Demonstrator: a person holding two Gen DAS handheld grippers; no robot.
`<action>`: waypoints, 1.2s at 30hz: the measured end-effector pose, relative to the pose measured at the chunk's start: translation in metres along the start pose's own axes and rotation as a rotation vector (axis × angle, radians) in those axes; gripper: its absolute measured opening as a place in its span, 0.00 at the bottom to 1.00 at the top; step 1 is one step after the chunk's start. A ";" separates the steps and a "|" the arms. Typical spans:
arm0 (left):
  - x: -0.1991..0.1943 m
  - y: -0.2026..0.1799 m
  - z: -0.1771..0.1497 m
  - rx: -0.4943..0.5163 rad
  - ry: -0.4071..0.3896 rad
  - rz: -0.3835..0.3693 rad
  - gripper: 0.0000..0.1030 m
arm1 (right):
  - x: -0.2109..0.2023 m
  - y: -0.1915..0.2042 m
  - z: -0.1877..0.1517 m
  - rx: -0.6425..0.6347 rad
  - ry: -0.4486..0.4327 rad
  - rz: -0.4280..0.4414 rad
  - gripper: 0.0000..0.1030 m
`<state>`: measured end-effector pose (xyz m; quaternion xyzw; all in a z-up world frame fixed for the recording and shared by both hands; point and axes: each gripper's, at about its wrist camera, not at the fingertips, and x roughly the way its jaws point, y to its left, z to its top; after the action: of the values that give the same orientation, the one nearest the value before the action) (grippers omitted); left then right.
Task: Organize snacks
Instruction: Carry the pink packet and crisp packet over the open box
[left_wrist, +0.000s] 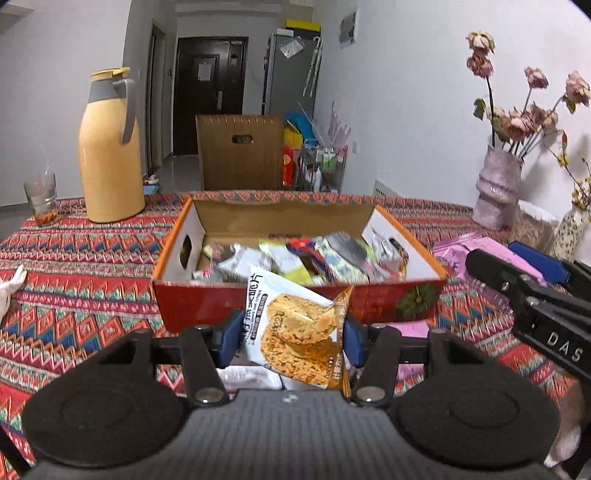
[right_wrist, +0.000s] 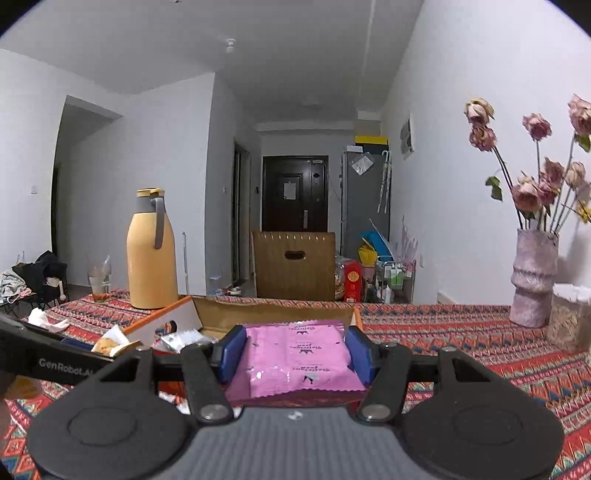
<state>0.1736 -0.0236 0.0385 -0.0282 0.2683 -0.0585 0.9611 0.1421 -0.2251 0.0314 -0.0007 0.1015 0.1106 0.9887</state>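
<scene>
From the left wrist view, the left tongs (left_wrist: 291, 334) are clamped on a white snack packet (left_wrist: 295, 325) printed with golden crackers, blue pads pressing both of its sides. The packet stands upright in the grip, just in front of the near wall of a red cardboard box (left_wrist: 177, 306) that sits on the counter (left_wrist: 74, 280), which is covered in a red patterned cloth. The box is open at the top and holds a heap of mixed snack wrappers (left_wrist: 303, 258). A yellow thermos jug (left_wrist: 109, 155) and a drinking glass (left_wrist: 41, 199) stand at the far left of the counter, and a pale vase (left_wrist: 496, 188) of dried roses at the far right. The right tongs (left_wrist: 524, 269) reach in from the right edge, with a pink packet (left_wrist: 458, 249) at their tip.

From the right wrist view, the right tongs (right_wrist: 295, 352) grip that pink packet (right_wrist: 299, 358) flat between their blue pads, raised above the counter (right_wrist: 461, 332) near the box's right corner. The box (right_wrist: 166, 321) lies ahead and to the left, with the left tongs' black body (right_wrist: 48, 354) crossing the left edge beside the cracker packet (right_wrist: 109, 343).
</scene>
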 end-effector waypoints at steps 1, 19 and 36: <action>0.002 0.001 0.004 -0.006 -0.006 0.003 0.54 | 0.003 0.002 0.002 -0.003 -0.002 0.002 0.57; 0.063 0.022 0.061 -0.099 -0.044 0.053 0.54 | 0.094 0.012 0.037 -0.013 0.020 0.008 0.57; 0.130 0.048 0.053 -0.170 -0.002 0.095 0.62 | 0.166 0.005 0.007 0.038 0.116 0.021 0.57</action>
<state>0.3162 0.0086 0.0133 -0.0969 0.2725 0.0103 0.9572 0.3003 -0.1835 0.0048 0.0125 0.1609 0.1187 0.9797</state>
